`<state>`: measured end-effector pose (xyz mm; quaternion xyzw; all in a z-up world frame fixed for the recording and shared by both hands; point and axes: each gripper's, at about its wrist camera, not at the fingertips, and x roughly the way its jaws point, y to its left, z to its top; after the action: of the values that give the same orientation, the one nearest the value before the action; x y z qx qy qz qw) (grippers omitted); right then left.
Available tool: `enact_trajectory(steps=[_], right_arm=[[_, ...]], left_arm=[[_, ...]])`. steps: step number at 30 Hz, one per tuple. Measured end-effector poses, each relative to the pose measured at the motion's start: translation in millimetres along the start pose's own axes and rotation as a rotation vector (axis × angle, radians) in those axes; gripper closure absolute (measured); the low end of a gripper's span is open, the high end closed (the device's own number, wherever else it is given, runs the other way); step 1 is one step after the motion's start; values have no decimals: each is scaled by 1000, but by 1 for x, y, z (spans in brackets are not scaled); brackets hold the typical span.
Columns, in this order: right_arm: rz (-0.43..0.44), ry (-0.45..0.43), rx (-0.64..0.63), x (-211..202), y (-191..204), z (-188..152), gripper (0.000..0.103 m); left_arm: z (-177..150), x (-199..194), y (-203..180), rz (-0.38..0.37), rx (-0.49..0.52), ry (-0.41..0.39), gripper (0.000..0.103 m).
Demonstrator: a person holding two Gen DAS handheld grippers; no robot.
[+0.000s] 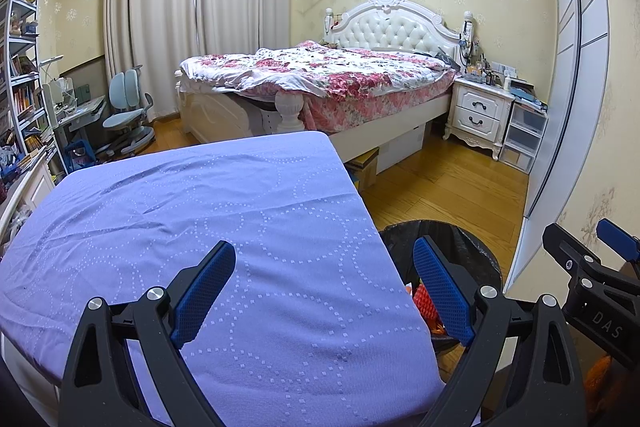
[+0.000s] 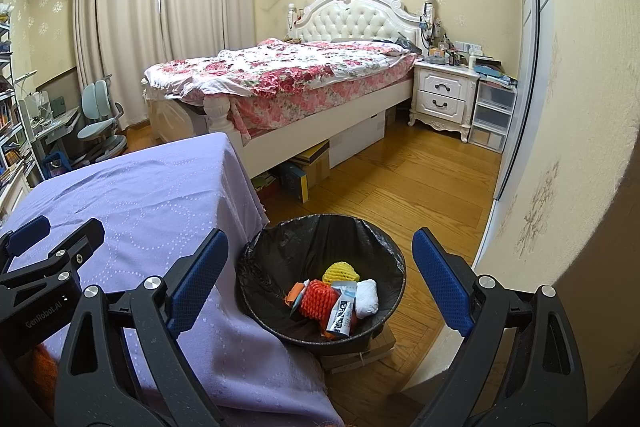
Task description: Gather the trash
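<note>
The black-lined round bin (image 2: pixel 320 283) sits beside the lilac-clothed surface (image 1: pixel 200 207), holding foam nets and wrappers (image 2: pixel 340 299); both grippers' fingers (image 1: pixel 440 291) (image 2: pixel 196 279) spread apart, empty, apparently finished dropping.

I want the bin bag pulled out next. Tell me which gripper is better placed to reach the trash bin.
Right. The right gripper hangs open directly over the trash bin, whose trash shows between its fingers. The left gripper, also open, sits over the purple tablecloth, with the bin off to its right.
</note>
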<state>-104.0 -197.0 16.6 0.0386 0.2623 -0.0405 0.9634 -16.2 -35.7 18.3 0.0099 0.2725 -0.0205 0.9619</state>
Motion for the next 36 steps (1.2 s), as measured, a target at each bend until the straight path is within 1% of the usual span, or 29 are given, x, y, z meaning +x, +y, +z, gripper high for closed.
enact_trajectory(steps=[36], right_arm=[[0,1,0,0,0,0,12]], left_arm=[[2,0,1,-3,-1,5,13]])
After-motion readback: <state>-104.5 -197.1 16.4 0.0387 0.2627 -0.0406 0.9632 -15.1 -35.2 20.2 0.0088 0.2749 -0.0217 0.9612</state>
